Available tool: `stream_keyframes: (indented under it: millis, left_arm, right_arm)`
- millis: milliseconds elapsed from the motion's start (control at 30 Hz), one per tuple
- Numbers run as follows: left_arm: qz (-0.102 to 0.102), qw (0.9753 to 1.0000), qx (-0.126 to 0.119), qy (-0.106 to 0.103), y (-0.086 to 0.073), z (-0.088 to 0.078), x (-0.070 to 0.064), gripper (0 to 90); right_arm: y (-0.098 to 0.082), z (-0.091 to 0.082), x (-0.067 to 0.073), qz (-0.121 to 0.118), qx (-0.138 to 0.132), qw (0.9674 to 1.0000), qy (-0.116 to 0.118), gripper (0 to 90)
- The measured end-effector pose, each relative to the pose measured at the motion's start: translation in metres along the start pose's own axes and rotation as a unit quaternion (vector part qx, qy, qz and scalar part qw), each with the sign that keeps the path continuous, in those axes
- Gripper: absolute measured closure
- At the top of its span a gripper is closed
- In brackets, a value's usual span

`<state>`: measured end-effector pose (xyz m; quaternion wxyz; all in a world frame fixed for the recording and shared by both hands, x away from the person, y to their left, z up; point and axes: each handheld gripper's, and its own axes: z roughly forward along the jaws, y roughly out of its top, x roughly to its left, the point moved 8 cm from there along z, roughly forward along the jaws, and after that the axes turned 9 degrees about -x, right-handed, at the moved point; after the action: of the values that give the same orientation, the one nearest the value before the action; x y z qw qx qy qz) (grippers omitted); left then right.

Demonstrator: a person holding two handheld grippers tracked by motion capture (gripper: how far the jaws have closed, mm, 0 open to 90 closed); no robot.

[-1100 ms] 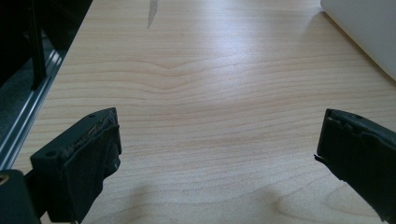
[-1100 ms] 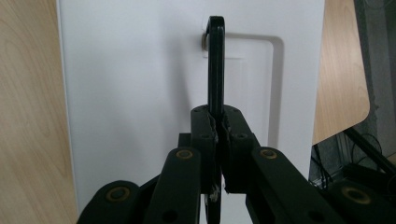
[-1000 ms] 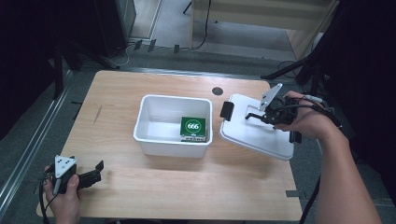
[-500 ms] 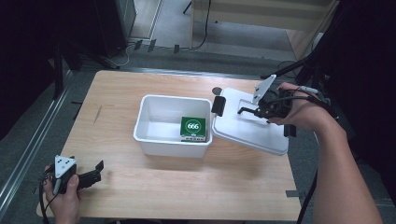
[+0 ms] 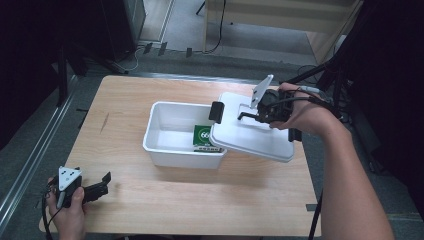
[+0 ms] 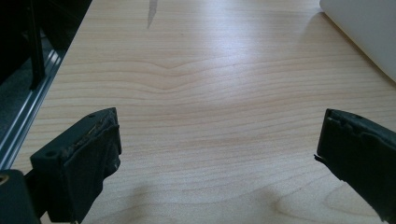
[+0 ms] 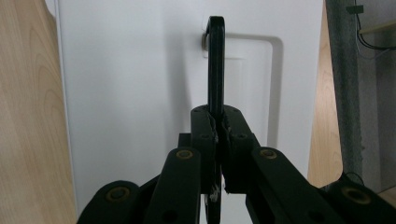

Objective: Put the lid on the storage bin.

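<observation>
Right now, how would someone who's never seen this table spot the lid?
On the wooden table, find the white open bin near the middle. The lid is the flat white rounded panel overlapping the bin's right rim, tilted. Unlike the bin, it has a black handle pinched by the right gripper and a black latch.

Overhead light's decent on the tabletop (image 5: 165,200), soft glare up close, room edges pitch dark, pictures slightly soft.
</observation>
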<state>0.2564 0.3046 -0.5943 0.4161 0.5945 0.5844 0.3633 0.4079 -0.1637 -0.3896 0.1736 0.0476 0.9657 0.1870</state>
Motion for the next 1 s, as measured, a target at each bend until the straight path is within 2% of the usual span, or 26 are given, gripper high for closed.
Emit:
stream_keyframes:
  millis: [500,833,1000]
  left_arm:
    - [-0.001,1.0000,0.001,-0.001,0.000,0.000,0.000,0.3]
    - [-0.002,1.0000,-0.001,-0.001,0.000,0.000,0.000,0.2]
    - [-0.004,1.0000,-0.001,-0.001,0.000,0.000,0.000,0.2]
  right_arm:
    - [0.057,0.020,0.008,-0.034,-0.011,0.9992,0.018,85.7]
    - [0.088,0.030,0.014,-0.051,-0.014,0.9983,0.026,85.6]
    - [0.099,0.035,0.017,-0.052,-0.014,0.9980,0.033,85.7]
